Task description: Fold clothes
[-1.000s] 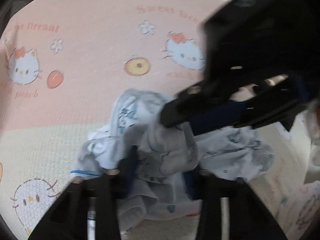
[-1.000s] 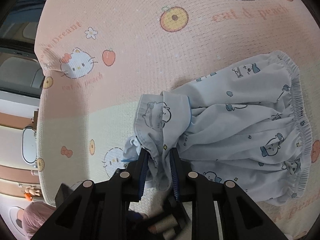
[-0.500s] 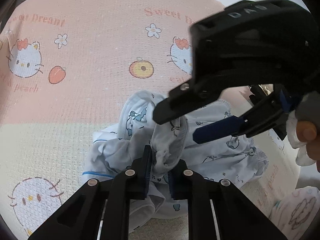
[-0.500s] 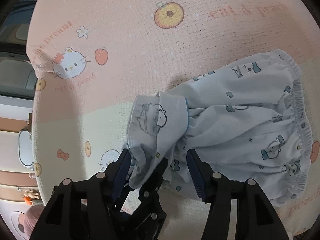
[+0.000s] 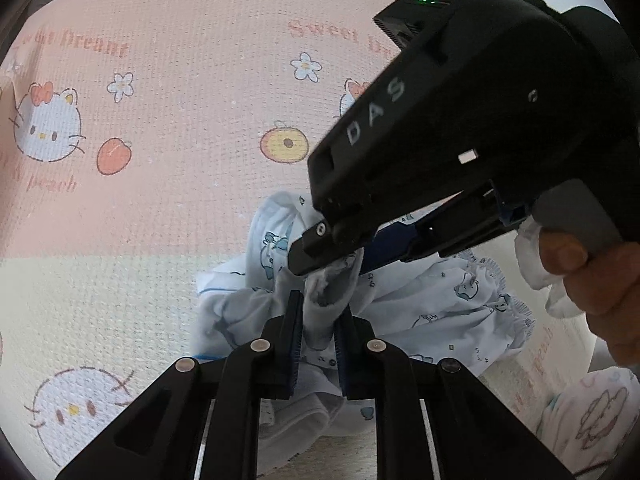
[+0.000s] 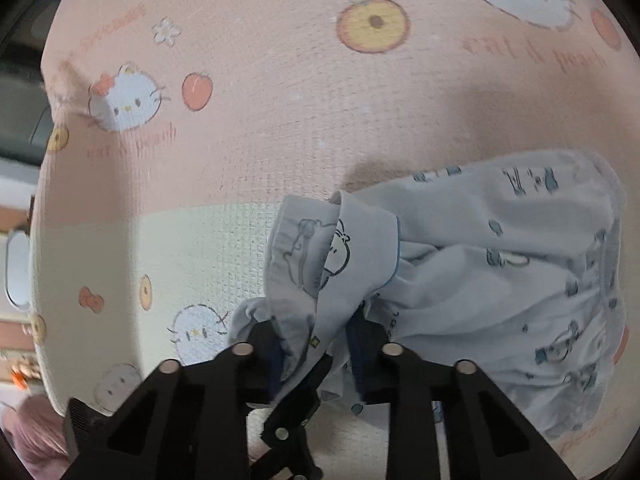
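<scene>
A pink and cream cartoon-printed blanket [image 5: 168,92] spreads out ahead of and beneath both claws. On it, directly in front of them, lies a crumpled pale blue garment [image 6: 500,280] with small animal prints, its gathered elastic edge off to the right of the right gripper [image 6: 316,344]. The left gripper [image 5: 318,324] is clenched on a bunched fold of the garment, pads pressing the cloth from both sides. The right gripper, seen from the left wrist reaching in from the upper right just above that fold, has its jaws closing, a fold of the same cloth between them. A person's fingers [image 5: 568,256] wrap its handle.
</scene>
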`<move>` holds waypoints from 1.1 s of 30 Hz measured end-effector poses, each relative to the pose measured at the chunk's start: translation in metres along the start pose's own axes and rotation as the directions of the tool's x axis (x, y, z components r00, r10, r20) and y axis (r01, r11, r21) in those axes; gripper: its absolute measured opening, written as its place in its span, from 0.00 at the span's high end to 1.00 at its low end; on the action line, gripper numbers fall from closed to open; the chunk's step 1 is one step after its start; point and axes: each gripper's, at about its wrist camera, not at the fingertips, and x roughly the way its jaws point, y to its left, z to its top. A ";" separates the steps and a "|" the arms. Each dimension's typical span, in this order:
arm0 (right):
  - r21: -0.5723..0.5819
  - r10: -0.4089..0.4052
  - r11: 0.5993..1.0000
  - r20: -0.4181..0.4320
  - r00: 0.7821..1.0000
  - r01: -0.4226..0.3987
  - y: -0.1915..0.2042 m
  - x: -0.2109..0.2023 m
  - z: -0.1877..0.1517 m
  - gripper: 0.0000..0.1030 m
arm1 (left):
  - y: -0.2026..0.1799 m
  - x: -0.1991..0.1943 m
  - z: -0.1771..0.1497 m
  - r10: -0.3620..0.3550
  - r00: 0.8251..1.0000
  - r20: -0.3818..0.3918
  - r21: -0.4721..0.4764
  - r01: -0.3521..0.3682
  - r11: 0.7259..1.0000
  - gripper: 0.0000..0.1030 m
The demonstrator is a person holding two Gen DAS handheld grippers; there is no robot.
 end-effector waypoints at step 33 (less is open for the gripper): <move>-0.130 -0.019 0.991 0.044 0.999 0.024 0.063 -0.033 0.069 0.79 | 0.053 -0.019 0.079 0.028 0.998 0.058 0.067 -0.031 0.997 0.88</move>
